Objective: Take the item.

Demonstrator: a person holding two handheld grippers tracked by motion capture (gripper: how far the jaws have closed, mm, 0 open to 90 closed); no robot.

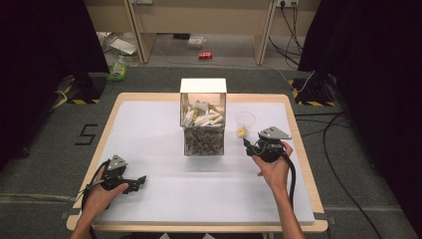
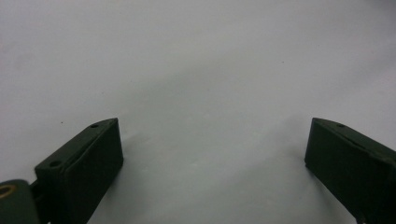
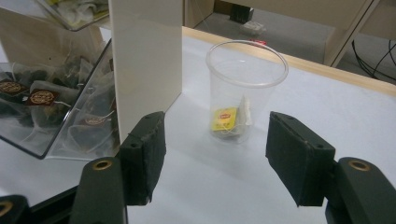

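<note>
while both grippers' fingers sit apart, clear cup (image 3: 246, 91) w/ yellow-tag teabag (image 3: 224, 119) stands beside teabag-filled box (image 1: 203, 119).

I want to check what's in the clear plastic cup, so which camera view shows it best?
The right gripper view: the clear plastic cup stands upright and close, a yellow-tagged tea bag at its bottom. The high view shows the cup small, right of the tea bag box. The left gripper view faces bare table.

Both grippers sit in front of the box (image 1: 203, 117), jaws apart: left gripper (image 1: 141, 179) well left, right gripper (image 1: 246, 144) just right.
</note>
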